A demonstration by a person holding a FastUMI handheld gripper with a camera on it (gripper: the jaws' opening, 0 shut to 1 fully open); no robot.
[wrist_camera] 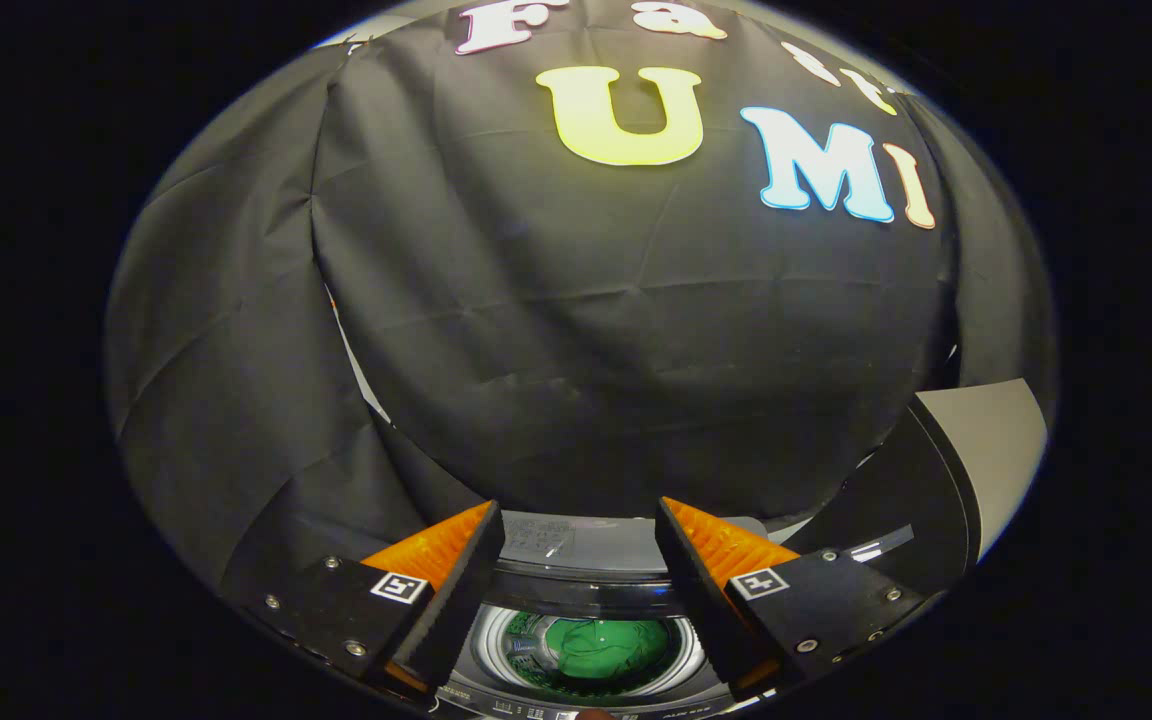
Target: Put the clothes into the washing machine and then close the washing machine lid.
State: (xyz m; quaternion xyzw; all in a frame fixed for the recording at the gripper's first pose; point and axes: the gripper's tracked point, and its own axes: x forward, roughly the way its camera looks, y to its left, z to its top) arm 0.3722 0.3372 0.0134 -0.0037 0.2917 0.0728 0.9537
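Gripper: lower centre of frame, fingers spread apart, holding nothing. Washing machine: bottom centre, below the fingers, lid raised at lower right. Green garment: inside the drum, seen between the fingers.

Spread apart, gripper fingers hanging empty above washing machine. Below and between them, clothes lying in drum. To the right, probably the raised lid, standing before booth wall.
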